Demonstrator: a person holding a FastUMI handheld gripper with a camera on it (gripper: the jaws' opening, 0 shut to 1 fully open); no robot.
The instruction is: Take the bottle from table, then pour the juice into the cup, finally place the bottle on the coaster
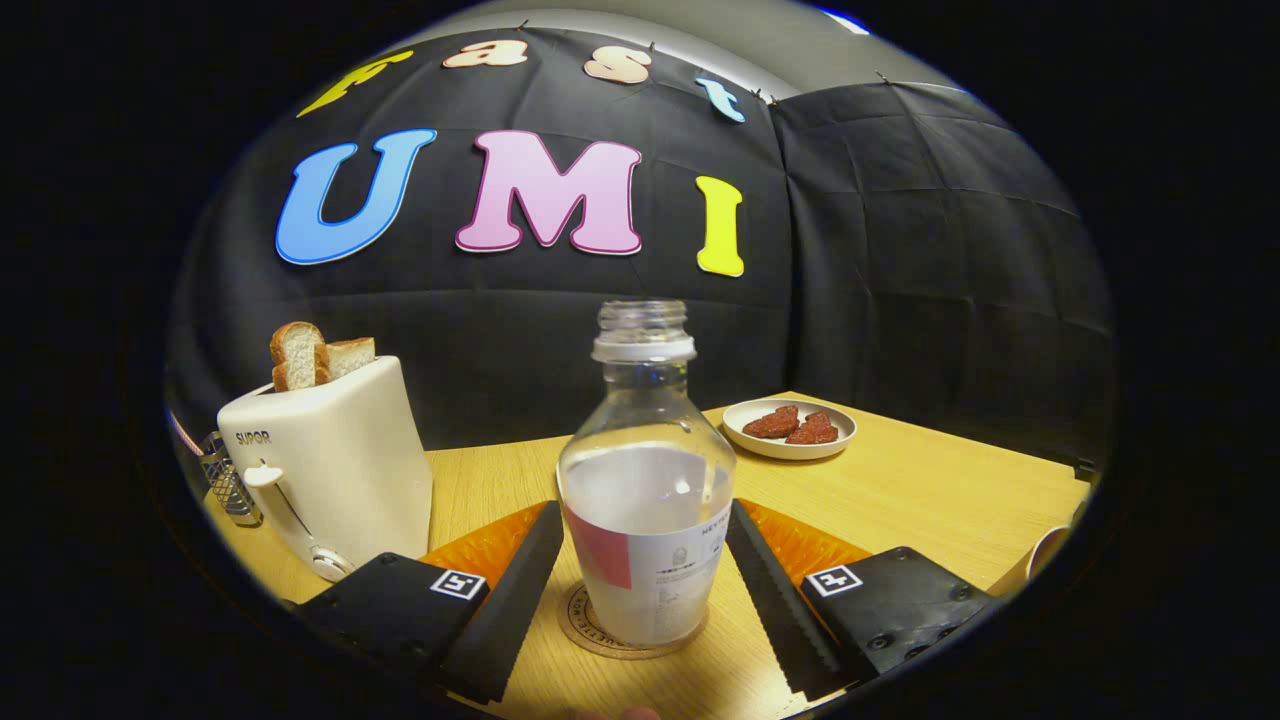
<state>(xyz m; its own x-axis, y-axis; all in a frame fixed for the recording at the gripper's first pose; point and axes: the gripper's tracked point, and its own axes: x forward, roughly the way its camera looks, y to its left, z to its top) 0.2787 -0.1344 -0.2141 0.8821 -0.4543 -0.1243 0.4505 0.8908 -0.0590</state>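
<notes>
A clear uncapped bottle (645, 480) with pale juice in its lower half stands upright on a round cork coaster (590, 632) on the wooden table (900, 500). My gripper (645, 512) has one finger against each side of the bottle at label height, both fingertips touching it. The rim of a cup (1045, 552) peeks in beyond the right finger, near the table's right edge.
A white toaster (330, 470) with two bread slices stands left of the bottle, close to the left finger. A small white plate (790, 440) with reddish pieces sits behind the bottle to the right. The booth's black cloth wall closes the back.
</notes>
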